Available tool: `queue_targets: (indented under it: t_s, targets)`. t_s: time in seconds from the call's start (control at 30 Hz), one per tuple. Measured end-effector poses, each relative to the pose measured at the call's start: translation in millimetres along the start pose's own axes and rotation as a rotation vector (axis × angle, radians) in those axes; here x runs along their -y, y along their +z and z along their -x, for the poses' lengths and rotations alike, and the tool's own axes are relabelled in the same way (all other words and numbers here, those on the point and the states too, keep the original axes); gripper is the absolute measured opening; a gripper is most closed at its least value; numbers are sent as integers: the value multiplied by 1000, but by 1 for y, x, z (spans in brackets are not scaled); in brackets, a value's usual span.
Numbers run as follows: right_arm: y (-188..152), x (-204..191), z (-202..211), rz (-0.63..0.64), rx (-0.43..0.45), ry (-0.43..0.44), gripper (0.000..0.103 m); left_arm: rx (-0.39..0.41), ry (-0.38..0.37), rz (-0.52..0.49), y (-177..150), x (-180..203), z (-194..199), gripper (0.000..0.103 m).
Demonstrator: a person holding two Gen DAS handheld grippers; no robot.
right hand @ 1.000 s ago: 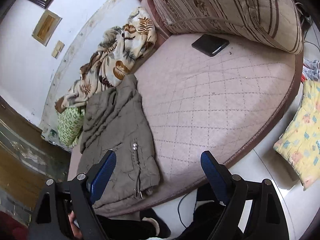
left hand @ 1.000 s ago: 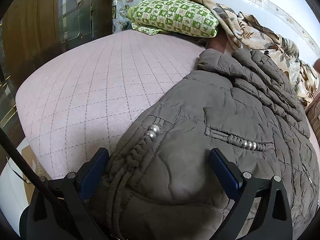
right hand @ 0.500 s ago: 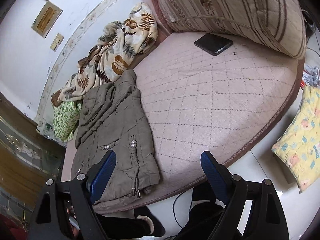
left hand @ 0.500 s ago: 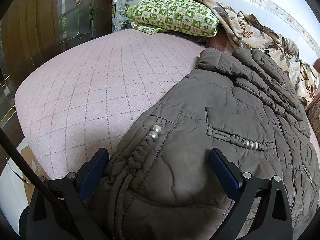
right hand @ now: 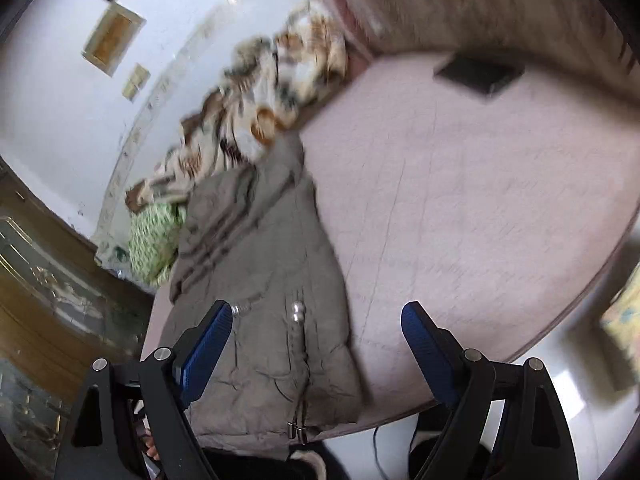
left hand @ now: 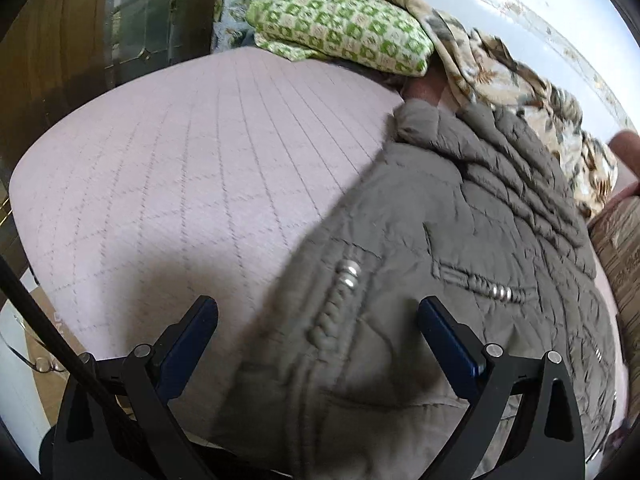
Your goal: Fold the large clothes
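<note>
Lying under everything: the bed [right hand: 480, 208] is carrying the work, its pink quilted cover bare on my right side.
Jacket: the grey quilted jacket [right hand: 260, 280] is lying flat along the bed's left part, hem at the near edge, hood towards the leaf-print blanket [right hand: 256, 96] and green checked pillow [left hand: 340, 32].
Progress: I am judging that the folding is barely begun; no cross fold is showing, so the main folds are still waiting.
Left gripper [left hand: 316, 336]: I am holding its jaws wide over the hem, gripping nothing.
Right gripper [right hand: 316, 340]: I am keeping its jaws wide above the jacket's zip side, empty.
Phone [right hand: 480, 74]: it is lying well apart, near the striped cushion [right hand: 480, 0].
</note>
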State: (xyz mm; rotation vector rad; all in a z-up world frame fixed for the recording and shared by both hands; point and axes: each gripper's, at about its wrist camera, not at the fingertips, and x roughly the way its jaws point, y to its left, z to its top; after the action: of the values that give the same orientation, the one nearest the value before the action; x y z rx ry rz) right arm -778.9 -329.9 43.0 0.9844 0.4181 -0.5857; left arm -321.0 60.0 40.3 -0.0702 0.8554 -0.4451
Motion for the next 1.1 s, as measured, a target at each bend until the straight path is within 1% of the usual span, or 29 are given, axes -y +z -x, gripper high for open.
queue_targets:
  t_s: [0.07, 0.1, 0.13, 0.2, 0.23, 0.27, 0.3, 0.43, 0.5, 0.57, 0.63, 0.67, 0.8, 0.83, 0.9, 0.93, 0.97, 1.03, 1.07, 1.1]
  targets:
    - [-3, -3, -20, 18, -59, -11, 90, 24, -10, 28, 5, -9, 3, 100]
    - [-6, -6, -30, 32, -93, 1, 89, 25, -14, 49, 7, -17, 3, 100]
    - [-8, -9, -38, 50, -121, 9, 85, 18, -21, 71, 8, -24, 1, 100]
    - [-11, -13, -50, 81, -145, 1, 78, -37, -49, 135, 9, -43, -9, 100]
    - [-12, -13, -54, 79, -150, 0, 78, -59, -69, 160, 8, -51, -12, 100]
    - [-11, -10, -57, 61, -150, -5, 78, -55, -95, 179, 8, -58, -10, 100]
    - [-9, -7, -59, 45, -147, -3, 74, -39, -106, 182, 8, -62, -6, 100]
    - [-8, -5, -67, 25, -152, 18, 71, -67, -143, 151, 6, -62, -6, 100]
    - [-12, -9, -71, 36, -178, 38, 68, -87, -164, 130, 4, -58, -6, 100]
    - [-18, -11, -72, 44, -199, 53, 68, -109, -171, 91, 0, -48, -6, 100]
    - [-25, -11, -73, 29, -228, 97, 68, -143, -184, 47, -7, -35, -6, 100]
    - [-30, -7, -74, -9, -249, 141, 68, -152, -187, 30, -11, -31, -6, 100]
    - [-48, -2, -80, -122, -288, 266, 68, -192, -246, -32, -29, -10, -2, 100]
    - [-54, -5, -83, -138, -296, 288, 68, -195, -255, -39, -31, -7, -2, 100]
    - [-67, -16, -86, -123, -294, 311, 68, -194, -279, -37, -32, -2, -1, 100]
    - [-72, -21, -87, -117, -296, 327, 66, -195, -318, -19, -31, -3, -1, 100]
    - [-75, -27, -87, -108, -271, 321, 63, -192, -337, -7, -32, -3, 1, 100]
    - [-80, -36, -84, -67, -198, 289, 49, -178, -365, 20, -32, -5, 2, 100]
    - [-80, -37, -85, -55, -187, 259, 48, -171, -367, 19, -32, -4, 2, 95]
    - [-81, -38, -87, -46, -191, 229, 44, -157, -358, 8, -32, -1, 3, 86]
